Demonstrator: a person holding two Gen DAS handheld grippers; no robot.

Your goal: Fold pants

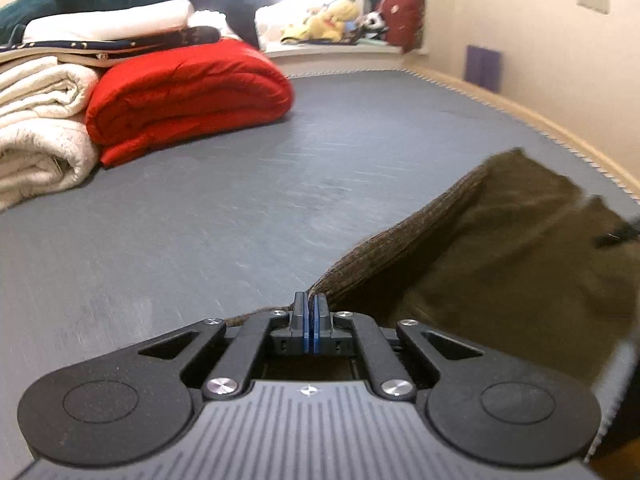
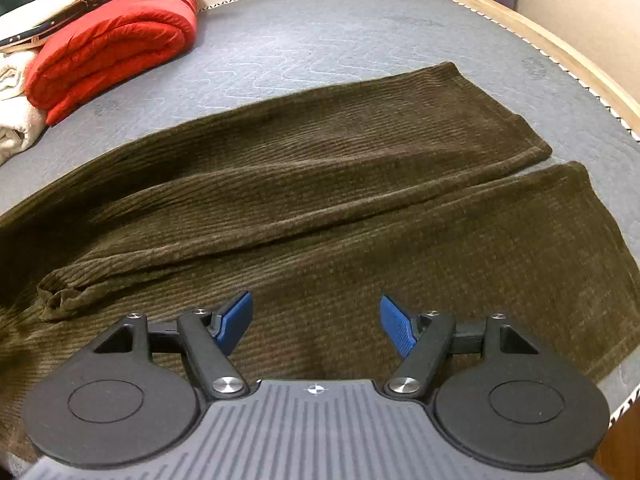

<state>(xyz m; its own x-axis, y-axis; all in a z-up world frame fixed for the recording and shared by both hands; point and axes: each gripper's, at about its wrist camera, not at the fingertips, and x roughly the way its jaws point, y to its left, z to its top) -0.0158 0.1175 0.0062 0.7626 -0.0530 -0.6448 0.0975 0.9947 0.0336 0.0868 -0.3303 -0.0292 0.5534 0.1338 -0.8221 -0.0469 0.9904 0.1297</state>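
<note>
**Left clamped on pants edge, right open above them**

Brown corduroy pants [image 2: 320,208] lie flat on grey mattress [image 2: 320,40], legs side by side. Left gripper [image 1: 311,304] pinches a ribbed edge of the fabric, lifted off the mattress; fabric there is blurred. Right gripper [image 2: 316,320] hovers over the pants, jaws apart, nothing between. Red quilt [image 1: 188,96] and white blankets [image 1: 40,128] stacked well apart. Plush toys [image 1: 324,20] on the windowsill. No readable writing.

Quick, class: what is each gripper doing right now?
Left gripper: shut on the pants.
Right gripper: open, holding nothing, above the pants.
</note>
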